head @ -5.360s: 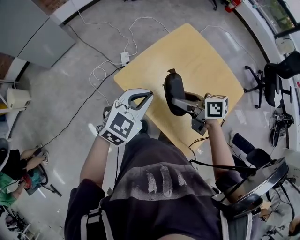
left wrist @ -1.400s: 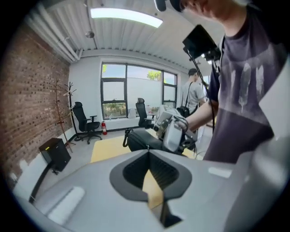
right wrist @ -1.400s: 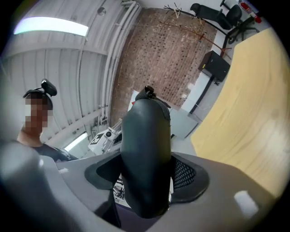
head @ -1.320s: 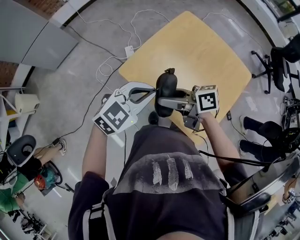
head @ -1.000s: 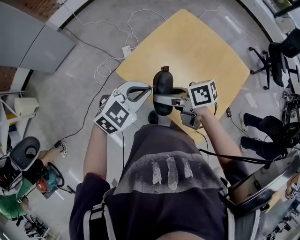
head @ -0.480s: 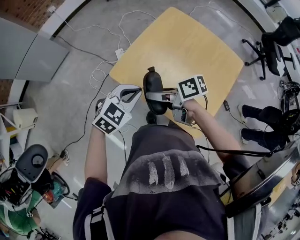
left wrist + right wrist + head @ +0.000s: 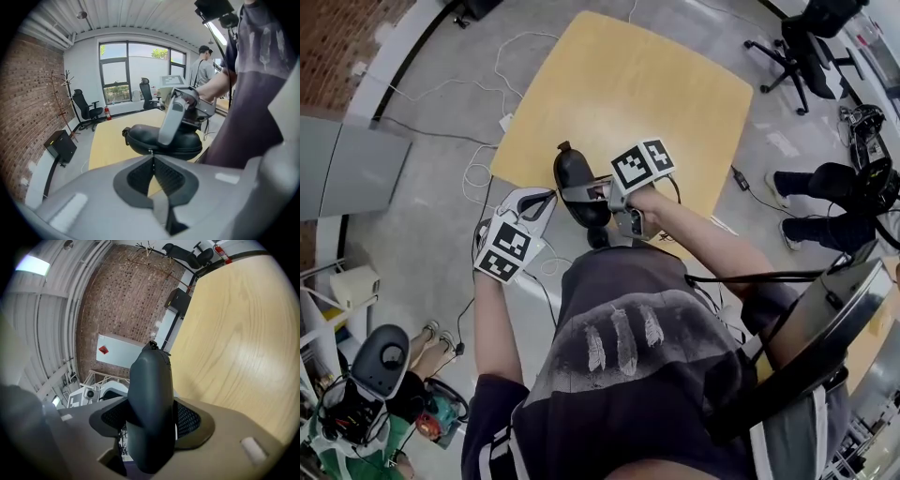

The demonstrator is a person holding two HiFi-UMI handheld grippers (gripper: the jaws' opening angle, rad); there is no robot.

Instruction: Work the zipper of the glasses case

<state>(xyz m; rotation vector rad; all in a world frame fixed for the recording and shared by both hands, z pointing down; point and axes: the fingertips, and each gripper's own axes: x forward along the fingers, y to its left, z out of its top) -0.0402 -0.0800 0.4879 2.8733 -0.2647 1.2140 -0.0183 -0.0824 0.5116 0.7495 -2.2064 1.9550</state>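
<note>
Glasses case [image 7: 572, 176] rides lower, over the near edge of the table [image 7: 656, 84], clamped by the right gripper [image 7: 584, 194], its jaws lately tightening; left gripper [image 7: 546, 197], earlier apart, now meets the zipper seam [image 7: 183, 149], jaws pressed together.

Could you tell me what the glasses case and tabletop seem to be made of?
The glasses case: black, semi-matte shell, probably faux leather or moulded plastic, given its soft sheen. The tabletop: pale wood or wood-look laminate, satin; faint grain shows.
</note>
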